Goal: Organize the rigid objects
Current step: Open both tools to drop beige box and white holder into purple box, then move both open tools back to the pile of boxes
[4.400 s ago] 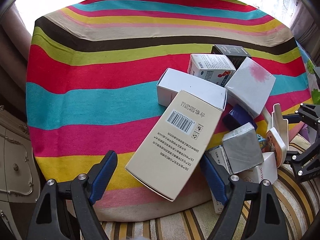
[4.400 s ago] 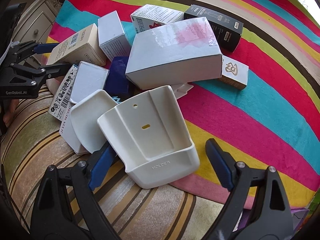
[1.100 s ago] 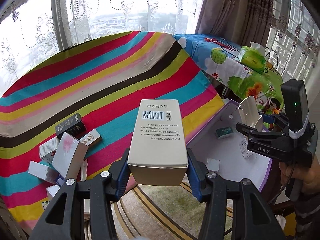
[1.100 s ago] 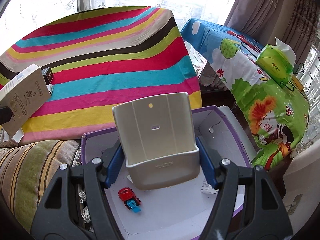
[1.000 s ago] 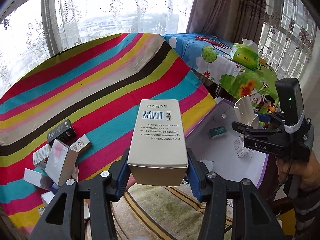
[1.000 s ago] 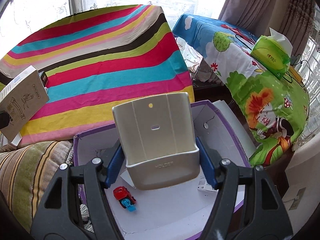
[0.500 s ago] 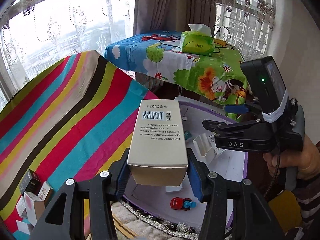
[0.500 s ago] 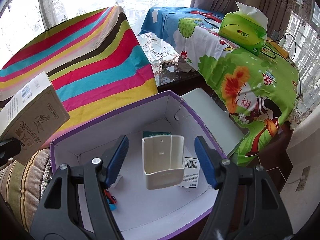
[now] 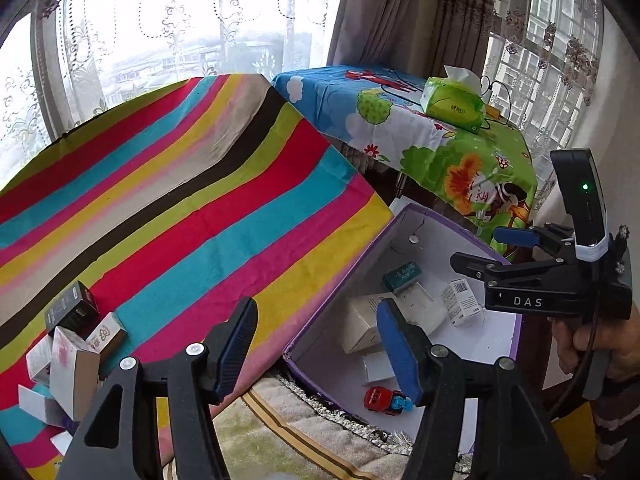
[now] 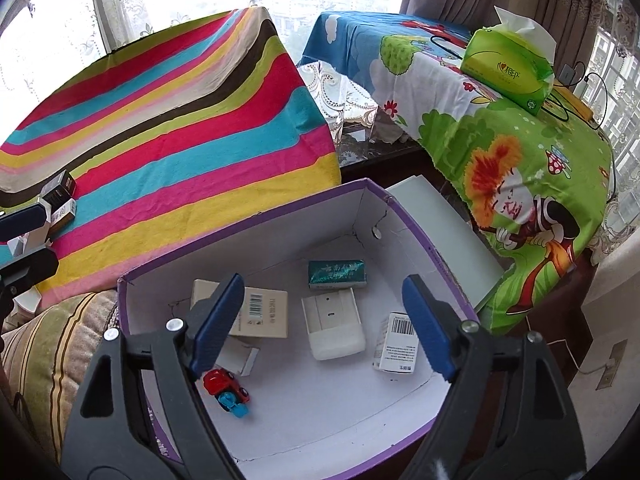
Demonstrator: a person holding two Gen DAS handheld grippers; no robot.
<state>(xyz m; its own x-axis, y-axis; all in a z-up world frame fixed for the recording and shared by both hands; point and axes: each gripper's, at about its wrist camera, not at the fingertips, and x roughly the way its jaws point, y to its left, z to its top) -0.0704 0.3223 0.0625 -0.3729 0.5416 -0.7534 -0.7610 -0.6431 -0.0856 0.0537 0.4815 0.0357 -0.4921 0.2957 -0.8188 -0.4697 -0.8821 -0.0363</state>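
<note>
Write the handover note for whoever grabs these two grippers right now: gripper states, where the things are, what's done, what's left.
Left gripper: jaws opening, nothing between them, above the near edge of the purple box.
Right gripper: jaws opening, nothing between them, over the box.
In the box: beige carton, white holder, green packet, barcode box, toy car, a small white piece.
Done: those items are binned.
Left: the cluster of small boxes on the striped cloth, at the left of the left wrist view. Probably go back there next.
</note>
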